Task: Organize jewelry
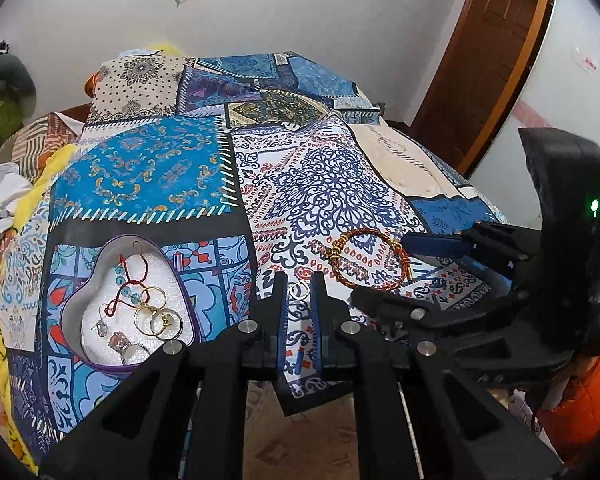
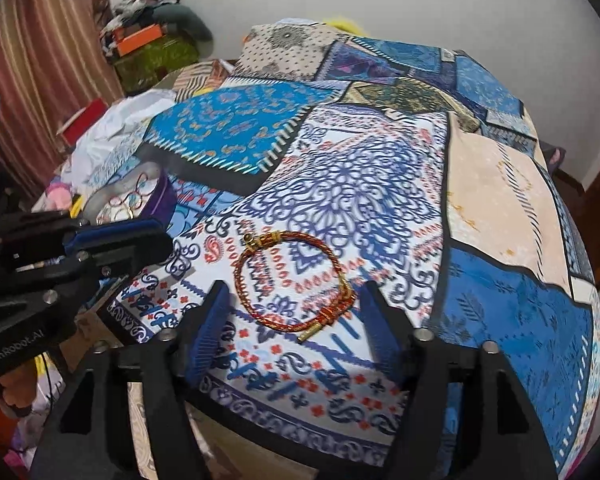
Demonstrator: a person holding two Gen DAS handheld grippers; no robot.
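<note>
Low in the left wrist view, the left gripper (image 1: 299,280) has its fingers narrowly apart around a small ring (image 1: 299,290), not clearly clamped. The right gripper (image 2: 292,304) stands wide open around the red bracelet (image 2: 294,285), centre frame. Farther left, the heart box (image 1: 70,308) already holds several pieces; these two seem left.

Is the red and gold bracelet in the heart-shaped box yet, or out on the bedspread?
Out. The bracelet lies flat on the bedspread, between the open right gripper fingers, untouched; the heart-shaped box sits apart.
</note>
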